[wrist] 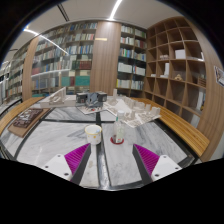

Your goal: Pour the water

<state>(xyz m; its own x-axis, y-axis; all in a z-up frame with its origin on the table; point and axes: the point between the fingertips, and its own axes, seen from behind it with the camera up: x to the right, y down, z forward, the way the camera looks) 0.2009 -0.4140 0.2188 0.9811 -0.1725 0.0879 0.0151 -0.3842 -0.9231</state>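
The room around me was a library, with tall bookshelves along the far wall and open wooden shelving to one side. Below me lay the pale marbled worktop, long and wide, with clutter I could not make out at its far end and a dark tray-like thing off toward its wooden edge.

Just ahead of my fingers stood a white cup, and just beside it a clear bottle that seemed to rest on a small red base; I could not tell whether it held water. Both stood upright and close together, apart from me.

My gripper was released, fingers spread wide with the magenta pads facing inward and nothing between them.

By my judgement the step in hand was the approach to the bottle. To do it well, I would have centred the bottle between the fingers, come in low on its body, kept clear of the cup, and closed only once both pads faced its sides.
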